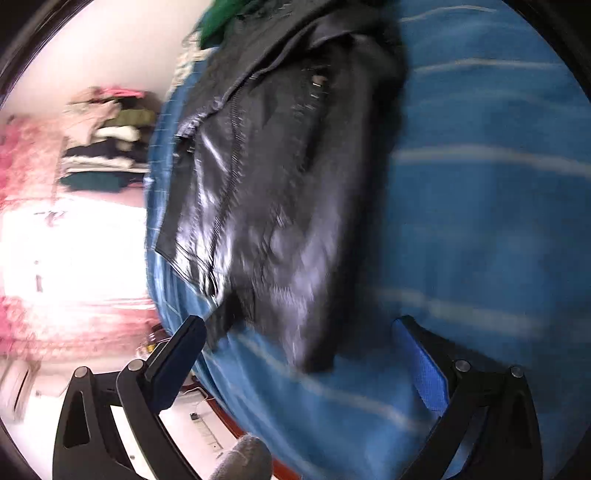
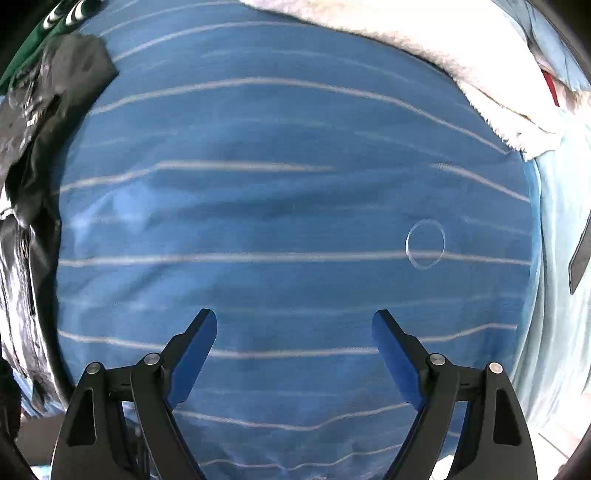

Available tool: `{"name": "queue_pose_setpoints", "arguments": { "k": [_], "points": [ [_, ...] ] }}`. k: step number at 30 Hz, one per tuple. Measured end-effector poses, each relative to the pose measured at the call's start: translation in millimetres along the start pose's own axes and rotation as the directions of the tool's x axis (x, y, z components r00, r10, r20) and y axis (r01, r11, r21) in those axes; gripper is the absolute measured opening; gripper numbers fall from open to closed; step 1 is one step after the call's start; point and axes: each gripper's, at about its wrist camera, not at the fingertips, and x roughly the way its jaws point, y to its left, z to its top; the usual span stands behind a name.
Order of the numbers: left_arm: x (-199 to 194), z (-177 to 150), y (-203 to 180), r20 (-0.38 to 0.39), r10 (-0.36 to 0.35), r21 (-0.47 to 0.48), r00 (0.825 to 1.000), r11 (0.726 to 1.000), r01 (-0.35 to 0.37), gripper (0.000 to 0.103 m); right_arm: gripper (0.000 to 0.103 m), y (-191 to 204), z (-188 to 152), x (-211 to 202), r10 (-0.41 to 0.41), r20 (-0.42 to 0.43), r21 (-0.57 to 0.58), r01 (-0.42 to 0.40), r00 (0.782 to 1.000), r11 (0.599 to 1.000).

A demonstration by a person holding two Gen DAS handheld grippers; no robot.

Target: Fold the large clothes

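On the striped blue sheet (image 2: 295, 221) lies a black jacket (image 1: 266, 192), crumpled.

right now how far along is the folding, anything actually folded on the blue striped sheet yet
Done: nothing visibly folded; the black jacket lies rumpled on the blue striped sheet. In hand: nothing. The left gripper is open near the jacket's lower edge, and the right gripper is open over bare sheet. Left: grasping, spreading and folding the jacket, then the green garment beyond it.
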Motion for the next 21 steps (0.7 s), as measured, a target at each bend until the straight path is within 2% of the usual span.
{"name": "queue_pose_setpoints", "arguments": {
  "k": [2,3,5,6,8,9,10,11,12,13,14,15,16,17,19,21],
  "points": [
    [11.1,21.5,10.7,0.033,0.06,-0.069,0.998,0.996,-0.058,0.103,0.087,-4.8,13.4,-3.6,0.03,0.015,-0.003,-0.03,0.999,1.0],
    [16.0,32.4,15.4,0.056,0.085,-0.1,0.995,0.992,-0.079,0.103,0.087,-5.7,32.2,-8.7,0.047,0.018,-0.007,-0.046,0.999,0.999],
    [27.4,49.2,19.6,0.074,0.105,-0.121,0.992,0.988,-0.095,0.103,0.087,-2.5,43.4,-10.2,0.129,0.028,-0.02,-0.129,0.991,0.991],
    [35.1,57.4,23.5,0.072,0.096,-0.123,0.993,0.989,-0.086,0.103,0.087,5.2,53.9,-12.0,0.195,0.04,-0.026,-0.194,0.98,0.981],
    [38.2,65.3,36.9,0.072,0.033,-0.143,0.997,0.989,-0.023,0.098,0.087,14.5,75.2,-12.1,0.367,0.05,-0.049,-0.365,0.929,0.93],
    [34.0,62.7,41.2,0.086,-0.01,-0.15,0.996,0.988,0.023,0.08,0.087,18.4,83.2,-11.4,0.426,0.045,-0.058,-0.423,0.904,0.904],
    [32.8,62.3,45.5,0.101,-0.047,-0.148,0.994,0.987,0.061,0.048,0.087,25.8,94.6,-11.6,0.509,0.032,-0.067,-0.506,0.86,0.86],
    [30.1,60.8,50.7,0.12,-0.092,-0.142,0.988,0.984,0.109,0.035,0.087,32.7,106.8,-10.0,0.594,0.017,-0.066,-0.592,0.804,0.803],
    [26.4,59.7,54.2,0.134,-0.112,-0.135,0.985,0.982,0.13,0.026,0.087,38.3,107.6,-10.3,0.641,0.011,-0.06,-0.64,0.767,0.766],
    [22.1,58.3,59.0,0.153,-0.128,-0.125,0.98,0.981,0.147,0.017,0.088,51.6,112.9,2.1,0.722,-0.004,-0.043,-0.721,0.692,0.691],
    [19.5,57.2,64.1,0.169,-0.141,-0.116,0.975,0.98,0.162,0.014,0.087,56.9,125.4,11.0,0.768,-0.018,-0.025,-0.769,0.64,0.639],
    [16.7,56.6,71.4,0.179,-0.162,-0.11,0.97,0.977,0.184,0.012,0.088,80.1,131.2,19.8,0.808,-0.03,-0.002,-0.808,0.588,0.589],
    [15.4,57.8,74.3,0.185,-0.173,-0.112,0.967,0.974,0.195,0.008,0.088,94.3,139.6,27.6,0.849,-0.05,0.022,-0.849,0.526,0.527],
    [12.4,57.7,77.1,0.193,-0.18,-0.111,0.964,0.973,0.204,0.008,0.088,108.0,147.3,35.8,0.874,-0.069,0.05,-0.873,0.481,0.485],
    [9.3,58.8,87.5,0.206,-0.203,-0.106,0.957,0.968,0.228,0.008,0.088,145.8,154.2,51.5,0.897,-0.095,0.099,-0.893,0.432,0.44],
    [5.6,59.2,95.1,0.213,-0.233,-0.114,0.949,0.959,0.261,0.008,0.085,184.2,161.1,63.5,0.906,-0.082,0.154,-0.893,0.415,0.423]
  ]
}}
